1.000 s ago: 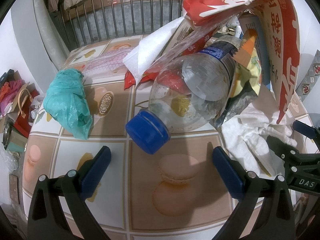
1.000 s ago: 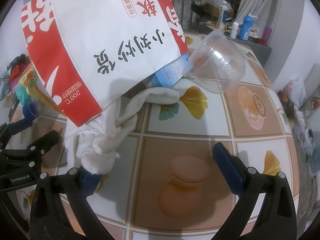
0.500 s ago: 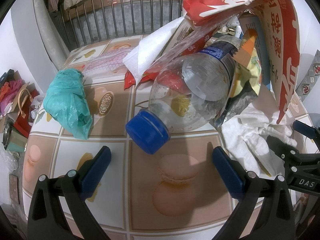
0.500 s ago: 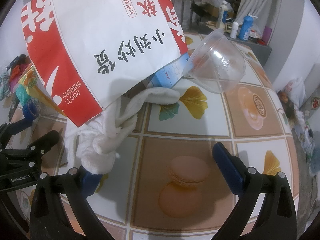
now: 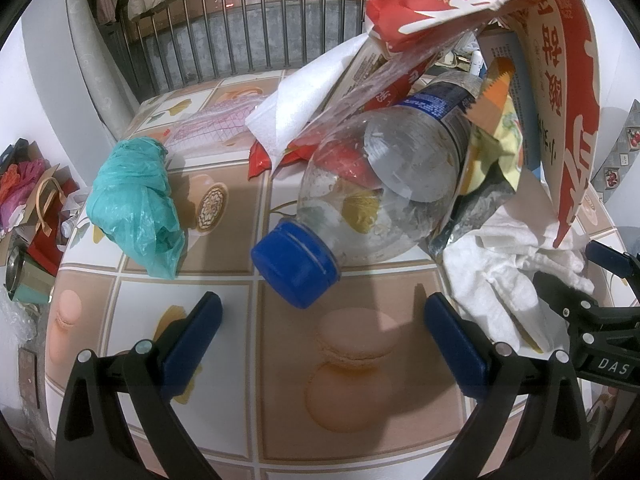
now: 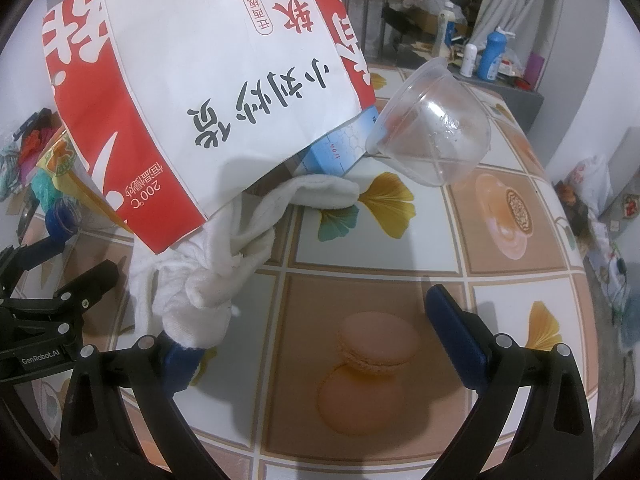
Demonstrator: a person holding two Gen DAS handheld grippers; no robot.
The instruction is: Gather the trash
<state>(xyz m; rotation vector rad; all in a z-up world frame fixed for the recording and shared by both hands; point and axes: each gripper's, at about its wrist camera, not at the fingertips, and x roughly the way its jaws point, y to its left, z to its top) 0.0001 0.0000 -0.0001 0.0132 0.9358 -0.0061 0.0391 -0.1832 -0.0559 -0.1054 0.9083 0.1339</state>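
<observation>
A pile of trash lies on the patterned table (image 5: 360, 392). A clear plastic bottle (image 5: 384, 188) with a blue cap (image 5: 296, 264) points at my left gripper (image 5: 324, 328), which is open and empty just short of the cap. A red-and-white paper bag (image 5: 568, 92) arches over the pile; it also shows in the right wrist view (image 6: 208, 92). Crumpled white tissue (image 6: 208, 276) rests against the left finger of my open right gripper (image 6: 320, 332). A clear plastic cup (image 6: 436, 124) lies tipped ahead of it.
A teal plastic bag (image 5: 136, 196) lies on the table's left part. A white napkin (image 5: 304, 100), red wrappers and a blue box (image 6: 340, 148) sit in the pile. A metal railing (image 5: 240, 20) stands behind. Bottles (image 6: 492, 52) stand on a far shelf.
</observation>
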